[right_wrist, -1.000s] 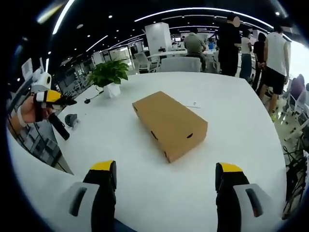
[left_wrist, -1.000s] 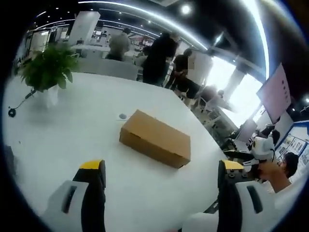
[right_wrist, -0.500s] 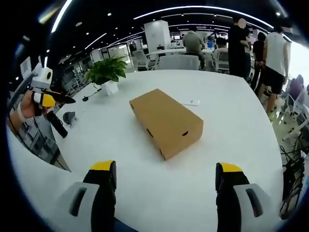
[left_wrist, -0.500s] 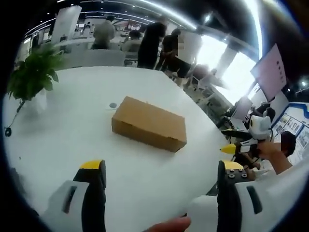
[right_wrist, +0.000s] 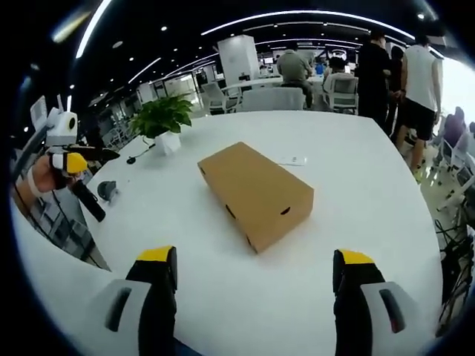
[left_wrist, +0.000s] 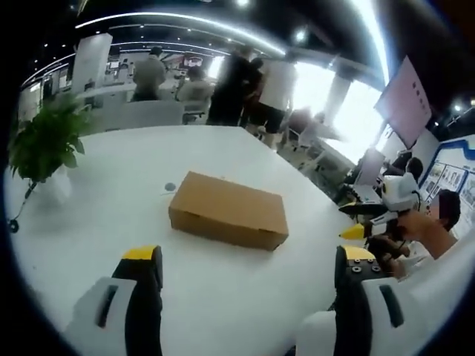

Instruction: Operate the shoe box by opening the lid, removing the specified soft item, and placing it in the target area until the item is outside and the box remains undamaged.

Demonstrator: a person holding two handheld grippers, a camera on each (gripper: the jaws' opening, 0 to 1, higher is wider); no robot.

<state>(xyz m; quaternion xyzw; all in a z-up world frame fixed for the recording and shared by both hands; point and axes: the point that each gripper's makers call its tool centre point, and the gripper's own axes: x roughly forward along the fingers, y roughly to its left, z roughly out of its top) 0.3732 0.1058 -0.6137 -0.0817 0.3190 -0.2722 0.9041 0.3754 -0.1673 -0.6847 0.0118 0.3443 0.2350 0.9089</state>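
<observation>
- The shoe box (left_wrist: 228, 220) lies flat on the white counter (left_wrist: 104, 222), lid down and closed, so I judge the task has not begun.
- I hold my left gripper (left_wrist: 249, 261) wide open with nothing between the jaws, well back from the box; that spread leaves me ready to catch a lid edge.
- My right gripper (right_wrist: 257, 265) is also released and empty, facing a short end of the box (right_wrist: 256, 193), where I can see small holes in the side wall.
- In the right gripper view my other gripper (right_wrist: 70, 159) shows far out to the side of the box, past the counter's edge.
- The box sits near the middle of the counter, well apart from every rim, so there is bare surface on all sides of it for setting the soft item down.
- Beyond the box stand a potted plant (right_wrist: 165, 115) and a small white object (right_wrist: 293, 159) just beside its far side; I would swing the lid away from those.
- People (right_wrist: 419, 81) stand past the counter's far edge, well apart from the box.
</observation>
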